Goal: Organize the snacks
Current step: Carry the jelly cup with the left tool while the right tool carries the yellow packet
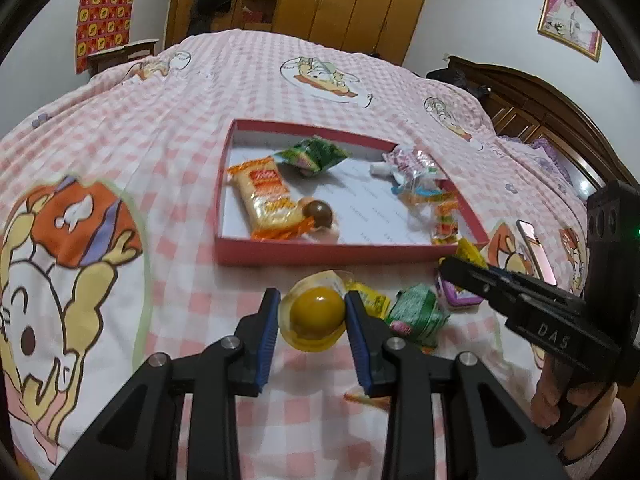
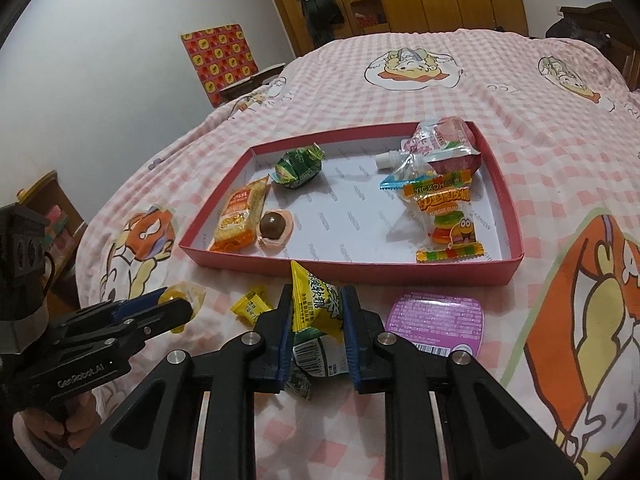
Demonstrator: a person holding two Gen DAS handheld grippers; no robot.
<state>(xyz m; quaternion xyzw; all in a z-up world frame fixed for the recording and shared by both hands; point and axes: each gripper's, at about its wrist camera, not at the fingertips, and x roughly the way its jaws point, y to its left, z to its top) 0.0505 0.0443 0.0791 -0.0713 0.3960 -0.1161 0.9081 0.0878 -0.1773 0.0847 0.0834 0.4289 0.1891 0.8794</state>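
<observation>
My left gripper (image 1: 312, 314) is shut on a yellow jelly cup (image 1: 316, 316), held just above the pink checked bedspread in front of the red tray (image 1: 280, 254). My right gripper (image 2: 316, 312) is shut on a yellow candy packet (image 2: 314, 304), with a green wrapped snack (image 2: 320, 356) lying beneath it. In the tray (image 2: 360, 270) lie an orange cracker pack (image 2: 240, 216), a chocolate ball (image 2: 274, 224), a green packet (image 2: 300, 164), a pink drink pouch (image 2: 444, 144) and gummy packs (image 2: 444, 208). The right gripper (image 1: 448, 268) shows at the right of the left wrist view.
A small yellow candy (image 2: 250, 306) and a purple tin (image 2: 436, 320) lie on the bed before the tray. A phone (image 1: 532, 248) rests to the right. A wooden wardrobe (image 1: 340, 0) and headboard (image 1: 532, 108) stand beyond the bed.
</observation>
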